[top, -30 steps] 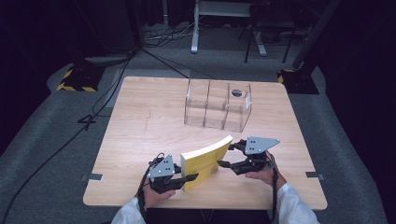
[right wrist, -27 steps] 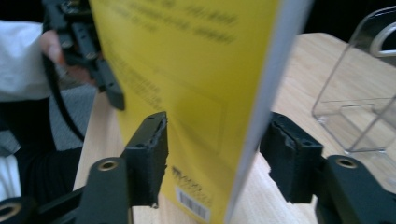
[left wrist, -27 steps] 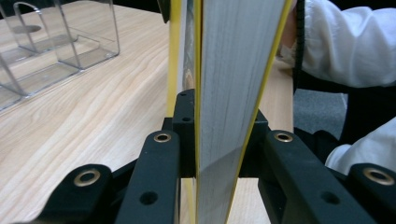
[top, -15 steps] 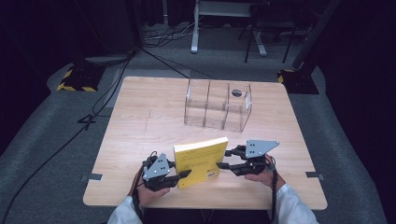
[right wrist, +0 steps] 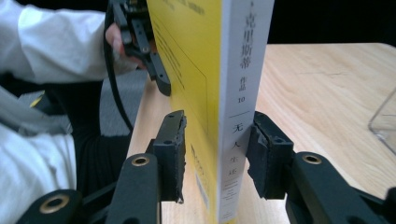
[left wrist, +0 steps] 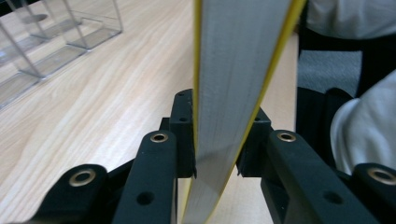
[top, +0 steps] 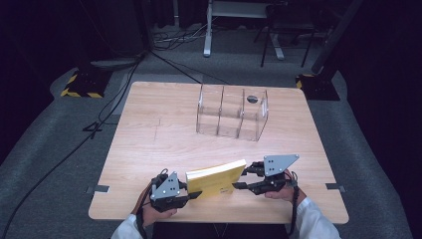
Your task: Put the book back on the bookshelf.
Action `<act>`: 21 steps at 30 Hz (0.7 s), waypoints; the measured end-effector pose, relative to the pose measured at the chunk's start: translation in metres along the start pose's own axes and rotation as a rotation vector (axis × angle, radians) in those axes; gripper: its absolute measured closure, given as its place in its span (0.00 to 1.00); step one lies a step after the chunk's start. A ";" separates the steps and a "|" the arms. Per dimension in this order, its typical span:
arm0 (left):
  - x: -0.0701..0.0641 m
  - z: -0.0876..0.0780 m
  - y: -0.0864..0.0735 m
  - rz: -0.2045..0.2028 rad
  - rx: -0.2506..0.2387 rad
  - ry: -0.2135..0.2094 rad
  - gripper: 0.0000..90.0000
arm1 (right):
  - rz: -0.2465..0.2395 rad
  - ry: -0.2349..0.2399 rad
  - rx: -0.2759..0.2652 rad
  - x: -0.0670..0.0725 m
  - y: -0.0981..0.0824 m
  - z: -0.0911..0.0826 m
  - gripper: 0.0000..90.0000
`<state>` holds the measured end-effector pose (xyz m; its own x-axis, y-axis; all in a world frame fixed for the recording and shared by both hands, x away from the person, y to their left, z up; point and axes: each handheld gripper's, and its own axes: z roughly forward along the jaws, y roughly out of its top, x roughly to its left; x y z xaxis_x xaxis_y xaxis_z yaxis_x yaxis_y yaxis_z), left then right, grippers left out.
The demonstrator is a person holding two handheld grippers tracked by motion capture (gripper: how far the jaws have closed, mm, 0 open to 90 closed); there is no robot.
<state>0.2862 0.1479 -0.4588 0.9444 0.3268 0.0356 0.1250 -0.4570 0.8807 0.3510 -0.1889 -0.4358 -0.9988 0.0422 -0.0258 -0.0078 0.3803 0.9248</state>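
Two tongs [top: 195, 191] [top: 239, 178], one yellow book [top: 215, 179]

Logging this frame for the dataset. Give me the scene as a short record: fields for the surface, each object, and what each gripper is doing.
surface: wooden table
book: yellow cover, grey spine with printed characters, held between the two grippers near the table's front edge, top edge tilted
left gripper: jaws closed on the page edge of the book
right gripper: jaws closed on the spine end of the book
clear organizer: see-through box with dividers, at the far middle of the table, apart from the book
organizer contents: a small dark round thing in its right compartment; what it is, cannot tell
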 end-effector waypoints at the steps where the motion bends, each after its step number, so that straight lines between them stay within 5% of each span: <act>1: -0.001 0.000 0.000 0.011 0.005 0.000 0.82 | -0.007 0.009 0.014 0.001 0.000 0.002 0.66; 4: -0.002 0.000 0.000 0.010 0.001 0.009 0.81 | -0.051 0.005 0.060 0.007 0.000 0.011 0.67; 11: 0.007 0.004 -0.001 -0.037 -0.029 0.047 0.77 | -0.011 -0.034 0.023 0.006 -0.005 0.013 0.78; 14: 0.015 0.011 0.002 -0.062 -0.037 0.085 0.70 | -0.047 -0.085 0.035 0.011 -0.004 0.010 0.84; 21: 0.017 0.032 0.013 -0.053 -0.023 0.135 0.60 | -0.032 -0.141 0.028 0.010 -0.010 -0.003 0.85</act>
<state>0.3134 0.1214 -0.4617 0.8870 0.4590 0.0501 0.1654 -0.4171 0.8937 0.3414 -0.1950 -0.4445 -0.9812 0.1587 -0.1099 -0.0359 0.4094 0.9116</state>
